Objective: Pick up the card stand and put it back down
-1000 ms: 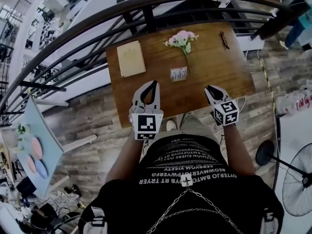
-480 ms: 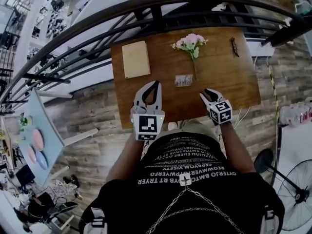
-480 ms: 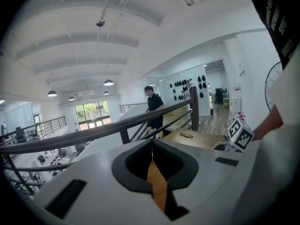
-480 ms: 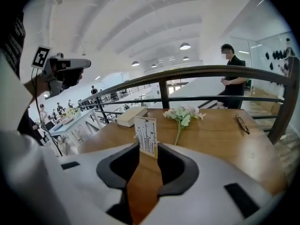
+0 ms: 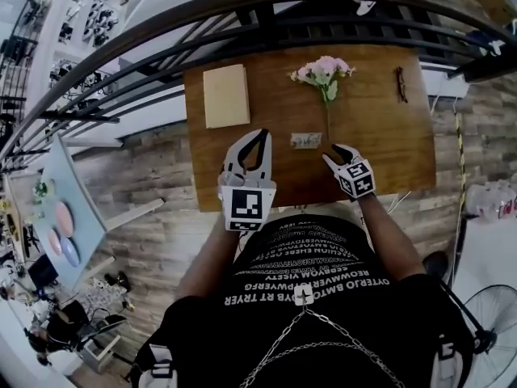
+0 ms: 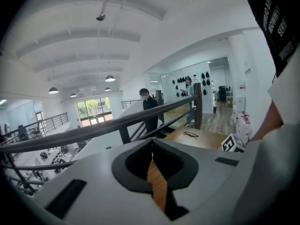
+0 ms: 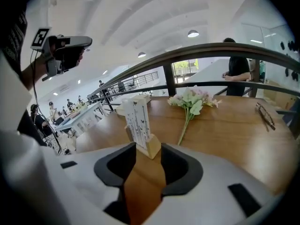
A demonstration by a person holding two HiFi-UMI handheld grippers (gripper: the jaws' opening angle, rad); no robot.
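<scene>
— While your right gripper point(image 5: 333, 153) hangs low over the counter point(image 5: 380, 136), its jaws are opening, and the card stand point(image 5: 306, 141) stands upright right at their mouth.

— Agreed. Your right gripper view shows the stand's wooden block at the very tips, with the white card rising out of it. Neither pad can be seen pressing on the block, so you are not gripping it.

— Measured against the flowers point(image 5: 323, 71), your stand sits at the foot of their stem, just left of the cut end, resting on the wood.

— Your right gripper comes in from the near side of that stem end, just beside the stand.

— Your left gripper point(image 5: 257, 136) has its tips together with nothing between them.

— It is left of the flowers' stem and nearer to you, apart from the stand. Your right gripper view shows it held up higher than the counter.

— You also have a tan book point(image 5: 225, 95) lying flat well to the left of the flowers.

— A pair of glasses point(image 5: 401, 73) lies to the flowers' right. Beyond the flowers, on the side away from you, runs the dark railing point(image 5: 242, 10).
</scene>
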